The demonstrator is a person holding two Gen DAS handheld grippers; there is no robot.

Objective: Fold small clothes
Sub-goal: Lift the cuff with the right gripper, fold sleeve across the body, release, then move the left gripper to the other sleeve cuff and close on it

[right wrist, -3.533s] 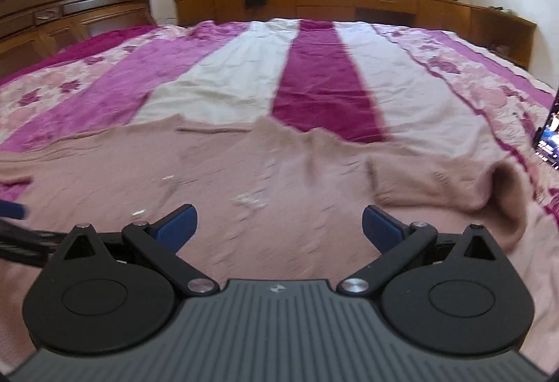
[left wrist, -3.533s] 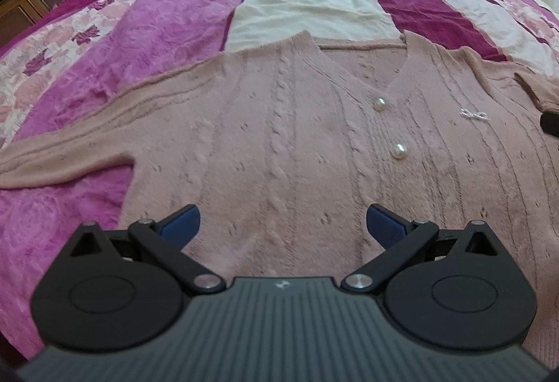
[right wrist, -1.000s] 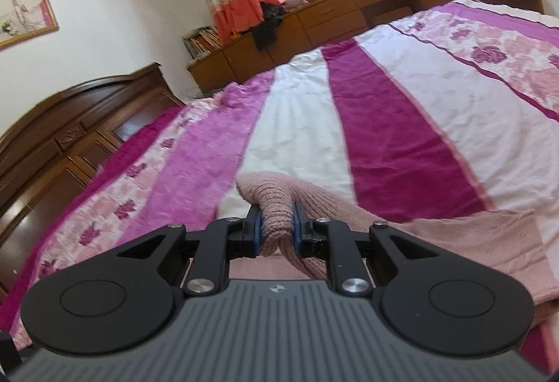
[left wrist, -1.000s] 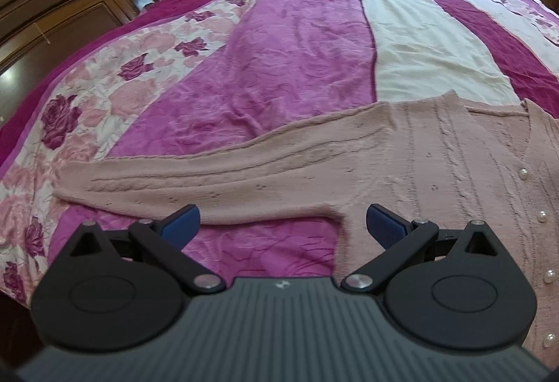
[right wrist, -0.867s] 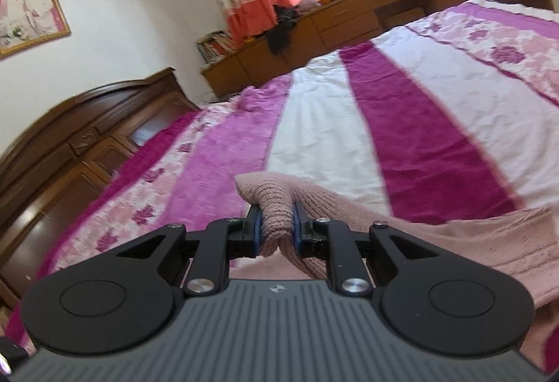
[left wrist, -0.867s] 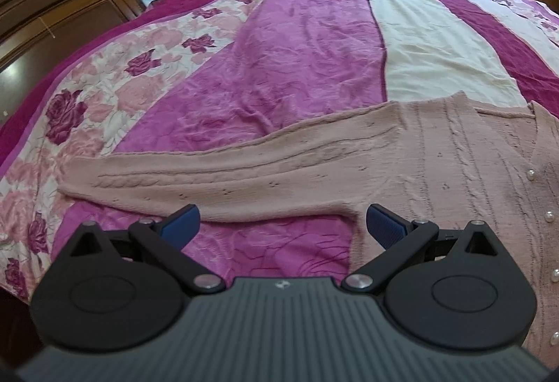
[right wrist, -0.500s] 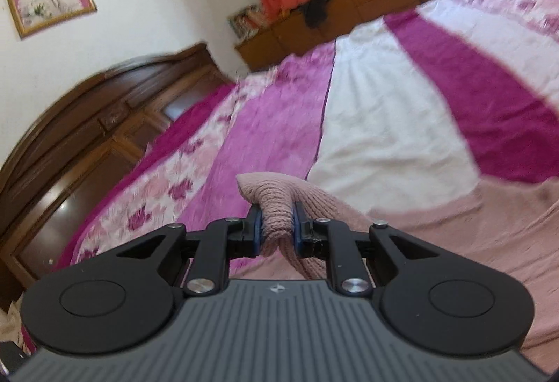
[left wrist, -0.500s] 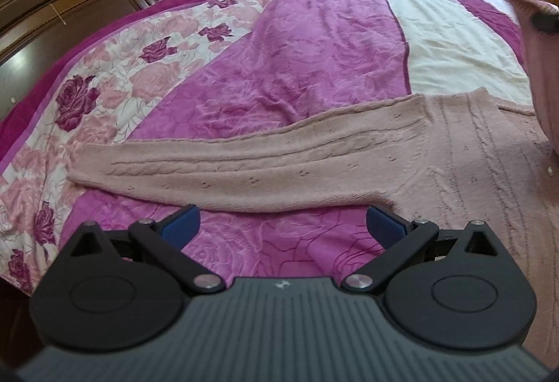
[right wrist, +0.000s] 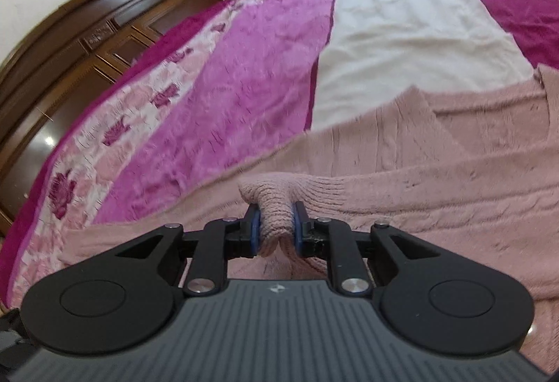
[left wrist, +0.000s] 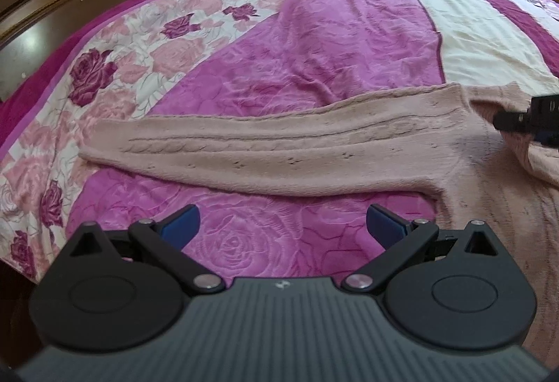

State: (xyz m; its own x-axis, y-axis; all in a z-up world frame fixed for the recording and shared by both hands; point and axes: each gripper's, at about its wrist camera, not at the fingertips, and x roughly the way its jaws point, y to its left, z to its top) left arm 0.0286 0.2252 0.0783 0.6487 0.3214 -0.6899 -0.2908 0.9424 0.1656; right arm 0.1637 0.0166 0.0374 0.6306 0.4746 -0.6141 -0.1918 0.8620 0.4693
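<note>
Right tool (right wrist: 276,230), clamped on a sweater cuff (right wrist: 276,203), has been carried across the sweater (right wrist: 454,179); left tool (left wrist: 281,223) is held open.

Cardigan (left wrist: 279,151) dusty pink, cable-knit. Bedspread (left wrist: 314,43) magenta, cream stripes, rose-print band. Headboard (right wrist: 87,43) dark brown wood. Tongs (left wrist: 281,224) black, blue pads (left wrist: 180,223).

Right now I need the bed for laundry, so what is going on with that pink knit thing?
A person is folding a dusty pink cable-knit cardigan on the striped pink and magenta bedspread. The right gripper is shut on the ribbed cuff of one sleeve, carried over the cardigan's body. The left gripper is open, empty, near the other sleeve, which lies outstretched.
</note>
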